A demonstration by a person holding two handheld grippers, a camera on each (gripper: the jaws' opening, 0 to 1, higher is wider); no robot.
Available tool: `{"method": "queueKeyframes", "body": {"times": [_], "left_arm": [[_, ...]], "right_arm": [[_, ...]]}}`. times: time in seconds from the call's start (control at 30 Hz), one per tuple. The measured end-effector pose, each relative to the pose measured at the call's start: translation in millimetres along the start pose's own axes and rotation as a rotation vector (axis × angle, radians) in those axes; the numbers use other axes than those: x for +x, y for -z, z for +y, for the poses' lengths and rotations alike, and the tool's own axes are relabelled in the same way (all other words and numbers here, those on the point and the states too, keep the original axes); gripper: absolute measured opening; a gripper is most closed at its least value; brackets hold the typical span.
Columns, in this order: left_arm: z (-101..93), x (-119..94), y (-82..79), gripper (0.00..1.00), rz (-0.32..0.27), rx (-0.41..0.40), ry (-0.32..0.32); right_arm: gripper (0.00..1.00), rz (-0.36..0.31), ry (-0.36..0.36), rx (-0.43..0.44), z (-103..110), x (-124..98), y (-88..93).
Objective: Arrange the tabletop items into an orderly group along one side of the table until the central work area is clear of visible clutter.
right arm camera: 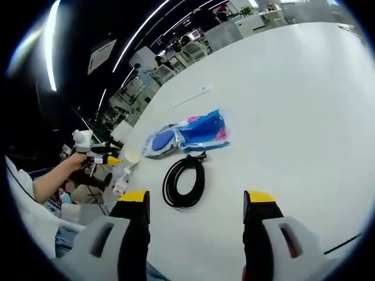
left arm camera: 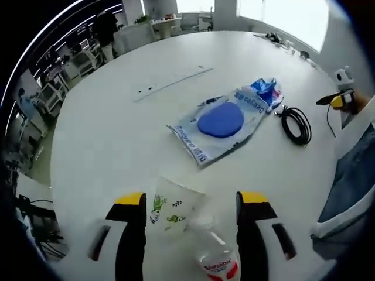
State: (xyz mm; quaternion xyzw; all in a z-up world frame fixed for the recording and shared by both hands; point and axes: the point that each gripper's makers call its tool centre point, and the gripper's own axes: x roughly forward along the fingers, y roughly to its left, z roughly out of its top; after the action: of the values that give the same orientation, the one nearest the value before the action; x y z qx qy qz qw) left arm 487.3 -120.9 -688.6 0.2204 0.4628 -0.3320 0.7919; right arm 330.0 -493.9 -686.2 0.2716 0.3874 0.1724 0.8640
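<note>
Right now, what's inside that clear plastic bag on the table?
Through the bag a blue oval pad shows, lying flat near its middle. Blue and red packaging is bunched at one end. The printed plastic hides anything beneath the pad.

A large white table [left arm camera: 105, 134] with a rounded edge is seen in an open office. Bright windows [left arm camera: 287, 14] are set along the far wall, and desks and chairs [left arm camera: 64, 70] are ranged beyond the table. Long ceiling light strips [right arm camera: 140, 29] are seen overhead against dark ceiling
</note>
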Motion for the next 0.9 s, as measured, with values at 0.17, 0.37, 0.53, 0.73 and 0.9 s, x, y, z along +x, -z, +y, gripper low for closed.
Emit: {"method": "queueKeyframes", "body": {"times": [0.17, 0.37, 0.53, 0.73, 0.9], "left_arm": [[3.1, 14, 11.1, 0.51, 0.065, 0.062, 0.039], [8.4, 23, 12.9, 0.42, 0.084, 0.09, 0.064], [10.9, 30, 13.0, 0.41, 0.088, 0.114, 0.08], [12.6, 30, 11.5, 0.36, 0.074, 0.112, 0.094], [13.5, 25, 12.8, 0.33, 0.062, 0.11, 0.09]], "right_arm": [[0.63, 0.003, 0.016, 0.011, 3, 5, -0.9], [0.62, 0.013, 0.023, 0.013, 11, 13, -2.3], [0.62, 0.04, 0.027, 0.007, 11, 16, -0.3], [0.61, 0.051, 0.031, -0.004, 8, 18, -4.7], [0.61, 0.048, 0.02, -0.012, 12, 22, -8.1]]}}
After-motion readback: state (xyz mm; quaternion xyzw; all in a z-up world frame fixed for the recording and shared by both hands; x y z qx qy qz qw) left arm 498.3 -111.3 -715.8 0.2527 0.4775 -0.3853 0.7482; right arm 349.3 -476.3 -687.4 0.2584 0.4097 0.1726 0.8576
